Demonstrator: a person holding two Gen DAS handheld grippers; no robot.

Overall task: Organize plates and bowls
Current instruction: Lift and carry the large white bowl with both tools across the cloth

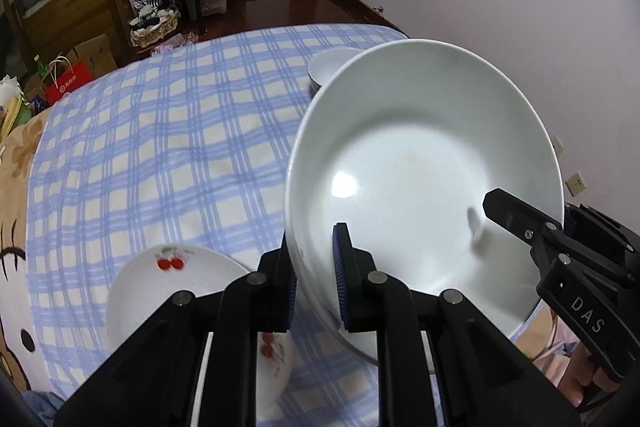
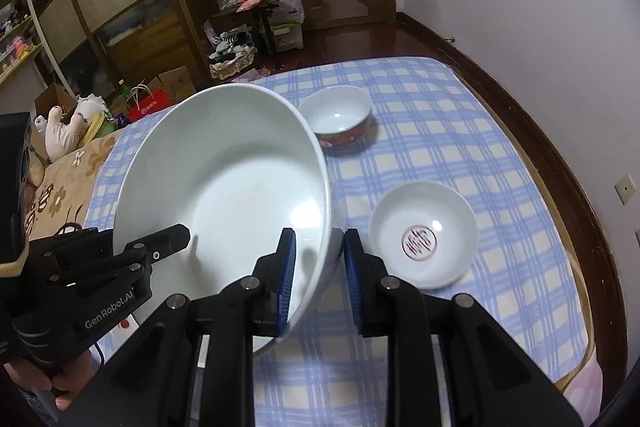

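Two claws [image 1: 314, 275] [image 2: 320, 267] on one empty white bowl [image 1: 420, 163]

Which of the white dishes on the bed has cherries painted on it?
The plate at the left wrist view's lower left, under the left tongs; the others show no cherries.

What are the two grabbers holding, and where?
Both hold the big white bowl by its rim: the left gripper on one side, the right gripper on the opposite side.
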